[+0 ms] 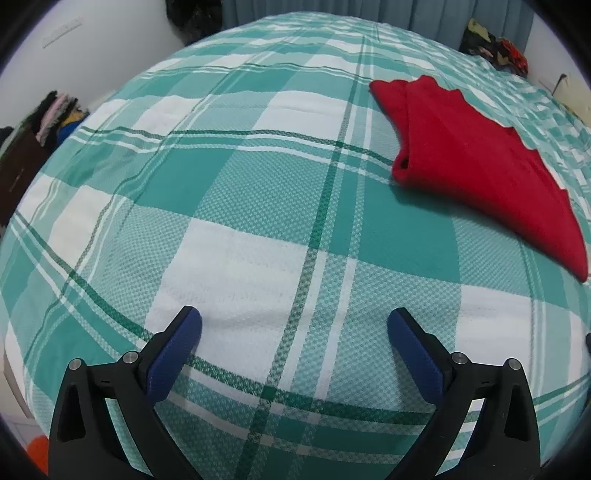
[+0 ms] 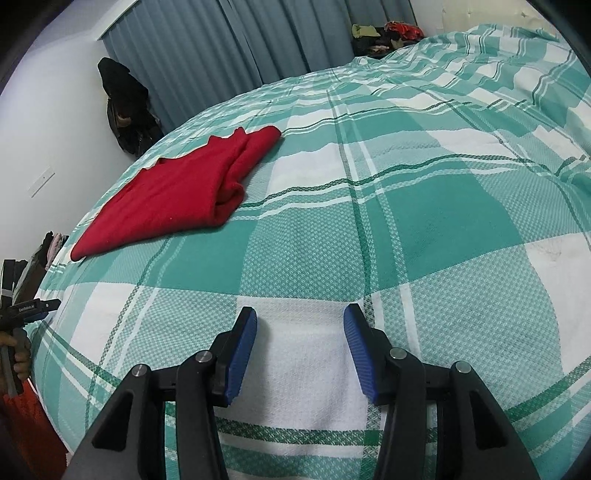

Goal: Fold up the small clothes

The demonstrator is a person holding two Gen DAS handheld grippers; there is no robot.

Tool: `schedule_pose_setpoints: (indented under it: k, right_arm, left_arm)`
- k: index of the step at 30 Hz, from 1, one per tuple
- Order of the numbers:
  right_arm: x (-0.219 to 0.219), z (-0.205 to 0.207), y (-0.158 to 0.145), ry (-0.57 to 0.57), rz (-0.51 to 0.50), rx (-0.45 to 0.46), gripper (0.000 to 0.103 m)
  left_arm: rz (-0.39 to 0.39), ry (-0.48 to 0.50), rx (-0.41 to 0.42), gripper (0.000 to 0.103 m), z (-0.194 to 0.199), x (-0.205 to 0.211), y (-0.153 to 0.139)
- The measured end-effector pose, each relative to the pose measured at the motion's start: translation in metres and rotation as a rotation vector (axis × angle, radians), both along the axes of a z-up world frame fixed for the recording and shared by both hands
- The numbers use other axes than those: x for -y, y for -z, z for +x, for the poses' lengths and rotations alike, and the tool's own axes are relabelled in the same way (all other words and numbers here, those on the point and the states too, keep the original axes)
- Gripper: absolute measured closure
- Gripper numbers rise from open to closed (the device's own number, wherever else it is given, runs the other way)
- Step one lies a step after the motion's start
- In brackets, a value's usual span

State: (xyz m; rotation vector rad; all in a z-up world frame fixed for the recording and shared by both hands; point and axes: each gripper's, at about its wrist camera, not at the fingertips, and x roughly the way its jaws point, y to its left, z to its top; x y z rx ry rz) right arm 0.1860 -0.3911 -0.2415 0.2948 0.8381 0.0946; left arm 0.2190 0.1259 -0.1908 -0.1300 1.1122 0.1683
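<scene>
A red garment [image 1: 472, 173] lies folded flat on the green and white checked bedspread [image 1: 221, 184], with a scalloped hem along its far edge. In the left wrist view it is at the upper right, well beyond my left gripper [image 1: 294, 315], which is open wide over bare bedspread with nothing between its blue pads. In the right wrist view the red garment [image 2: 177, 199] is at the upper left. My right gripper [image 2: 301, 312] is about half open above a white square of the bedspread [image 2: 424, 221], holding nothing. A hand [image 2: 16, 354] with the other gripper shows at the left edge.
A heap of mixed clothes [image 2: 384, 33] sits at the bed's far end by the grey-blue curtains [image 2: 221, 44]. A black bag [image 2: 125, 107] hangs against the white wall. More clothes [image 1: 59, 114] are stacked past the bed's left edge.
</scene>
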Motion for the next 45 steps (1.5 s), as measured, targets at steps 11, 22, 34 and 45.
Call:
schedule_pose_setpoints:
  k: [11, 22, 34, 45]
  right_arm:
    - [0.000, 0.001, 0.001, -0.006, -0.007, 0.014, 0.051]
    - [-0.005, 0.004, 0.002, -0.021, -0.029, 0.016, 0.045]
    - [-0.008, 0.004, 0.001, -0.033, -0.036, 0.013, 0.041]
    - [-0.008, 0.005, 0.001, -0.035, -0.034, 0.011, 0.040]
  left_arm:
    - [-0.473, 0.060, 0.073, 0.015, 0.141, -0.007, -0.021]
    - [-0.469, 0.078, -0.035, 0.097, 0.190, 0.039, -0.002]
    - [-0.171, 0.381, 0.112, 0.097, 0.176, 0.267, -0.103]
    - [0.181, 0.565, 0.081, 0.060, 0.132, 0.412, -0.006]
